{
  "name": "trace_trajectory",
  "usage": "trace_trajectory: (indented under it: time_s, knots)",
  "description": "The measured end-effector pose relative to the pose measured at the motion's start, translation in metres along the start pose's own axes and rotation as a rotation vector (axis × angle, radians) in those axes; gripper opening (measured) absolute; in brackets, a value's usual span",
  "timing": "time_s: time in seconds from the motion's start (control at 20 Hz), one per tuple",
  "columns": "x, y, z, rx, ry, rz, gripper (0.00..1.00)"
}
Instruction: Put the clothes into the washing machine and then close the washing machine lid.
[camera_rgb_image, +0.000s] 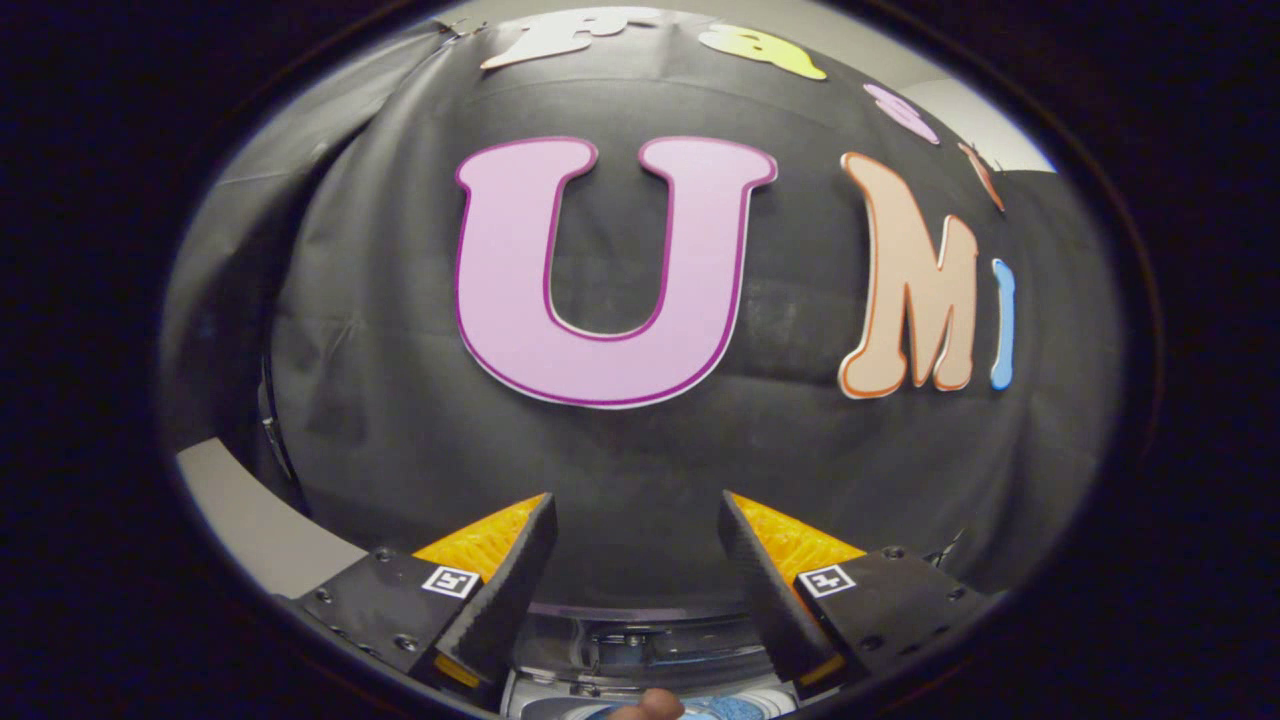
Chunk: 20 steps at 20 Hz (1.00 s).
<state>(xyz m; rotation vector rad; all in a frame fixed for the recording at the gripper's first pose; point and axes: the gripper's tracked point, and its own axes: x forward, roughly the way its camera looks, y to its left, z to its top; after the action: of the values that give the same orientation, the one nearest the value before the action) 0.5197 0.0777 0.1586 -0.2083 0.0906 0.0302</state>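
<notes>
Orange-backed fingers of the gripper (637, 560) stand spread apart with nothing between them, aimed level at the black cloth wall. The washing machine (640, 650) lies below and just ahead, its glossy top showing low between the fingers. Something blue, perhaps the clothes (725, 708), peeks beneath. I judge the gripper must tip downward.

Gripper (636, 515) jaws apart, empty.

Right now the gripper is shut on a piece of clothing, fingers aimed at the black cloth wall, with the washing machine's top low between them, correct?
Not quite. The gripper view shows the gripper open and empty, nothing between its fingers. The rest holds: it faces the black cloth wall, with the washing machine low between the fingers.
</notes>
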Motion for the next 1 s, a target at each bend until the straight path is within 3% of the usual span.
trace_trajectory:
  time_s: [0.3,0.45,1.0]
  knots:
    - [0.022,0.002,-0.056,0.091,0.113,0.033,1.00]
    - [0.018,0.001,-0.045,0.078,0.055,0.029,1.00]
    - [0.016,0.003,-0.048,0.079,0.067,0.015,1.00]
